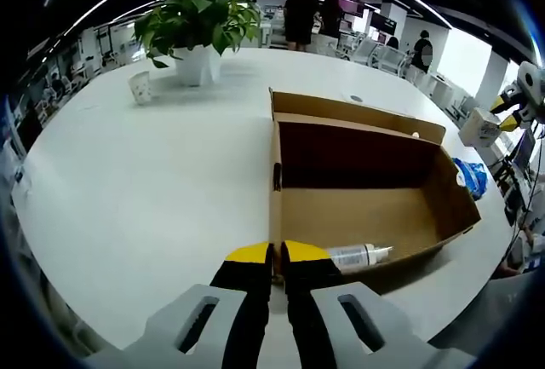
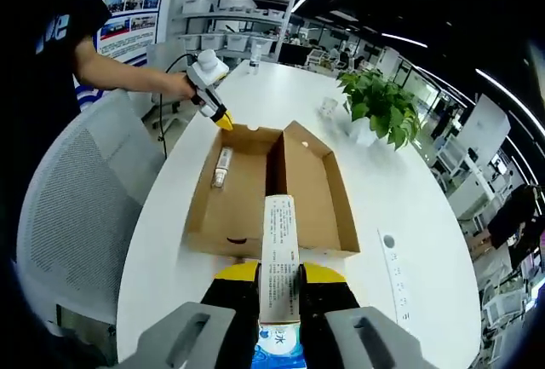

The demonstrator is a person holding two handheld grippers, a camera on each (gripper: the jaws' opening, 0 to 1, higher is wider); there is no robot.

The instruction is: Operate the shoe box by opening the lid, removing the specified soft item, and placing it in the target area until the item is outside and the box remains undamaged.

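Note:
The brown cardboard shoe box (image 1: 366, 216) lies open on the white table, its lid (image 1: 358, 113) standing up behind it. A white bottle (image 1: 362, 256) lies inside by the near wall. My left gripper (image 1: 277, 258) is shut on that box's side wall at the corner. In the right gripper view, the box (image 2: 319, 190) sits ahead, with the bottle (image 2: 221, 167) in its left half. My right gripper (image 2: 279, 279) is shut on a long white-and-blue soft pack (image 2: 279, 250), held outside the box at its near end. The left gripper (image 2: 223, 120) touches the box's far edge.
A potted plant (image 1: 200, 20) and a small cup (image 1: 140, 88) stand on the far part of the table. A blue item (image 1: 470, 177) lies beside the box. A grey mesh chair (image 2: 68, 216) stands by the table edge. A white strip (image 2: 396, 279) lies right of the box.

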